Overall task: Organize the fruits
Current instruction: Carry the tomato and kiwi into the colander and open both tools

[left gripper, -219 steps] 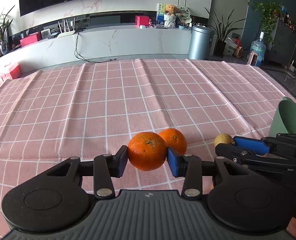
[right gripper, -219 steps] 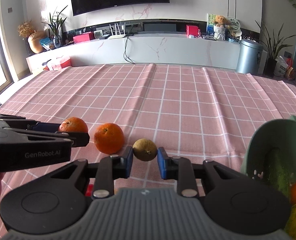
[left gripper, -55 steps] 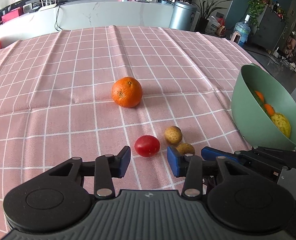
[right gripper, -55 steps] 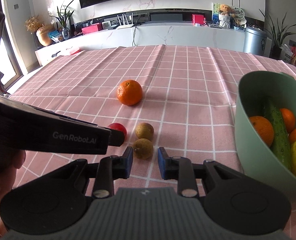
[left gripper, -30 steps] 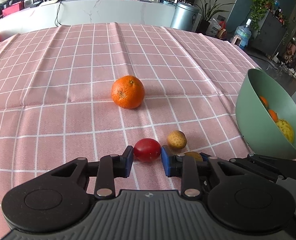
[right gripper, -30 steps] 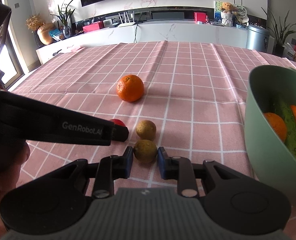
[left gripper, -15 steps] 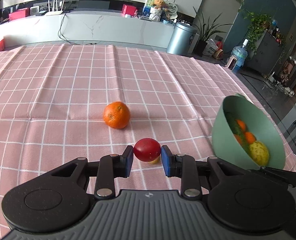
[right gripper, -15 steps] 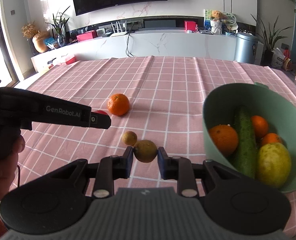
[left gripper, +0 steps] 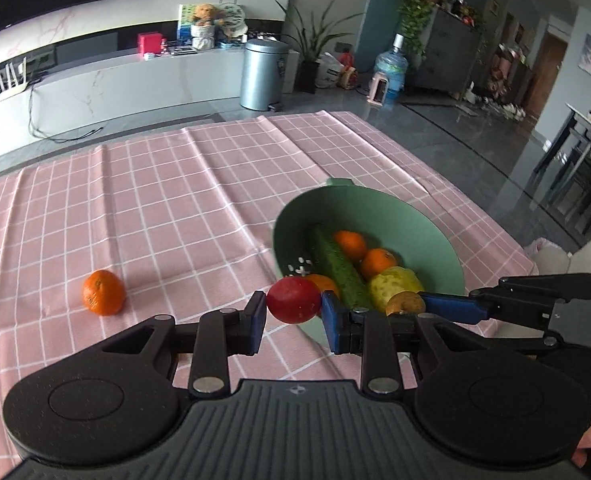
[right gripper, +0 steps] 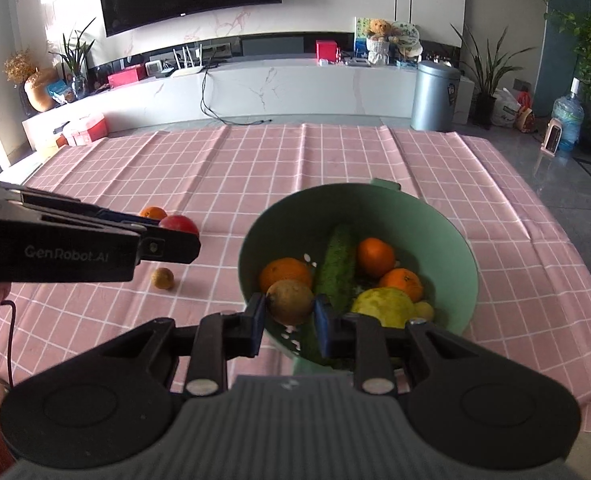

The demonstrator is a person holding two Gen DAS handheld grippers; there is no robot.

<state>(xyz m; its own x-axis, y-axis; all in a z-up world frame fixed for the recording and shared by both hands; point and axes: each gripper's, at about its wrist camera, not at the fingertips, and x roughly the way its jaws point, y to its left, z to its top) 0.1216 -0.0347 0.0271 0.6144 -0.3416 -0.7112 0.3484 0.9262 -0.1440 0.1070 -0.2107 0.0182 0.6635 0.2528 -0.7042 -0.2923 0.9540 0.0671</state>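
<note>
carrying both fruits, i have lifted them off the pink tablecloth: left gripper is clamped on the red tomato, right gripper on the brown fruit, now over the green bowl. one orange and one small brown fruit remain on the cloth.
</note>
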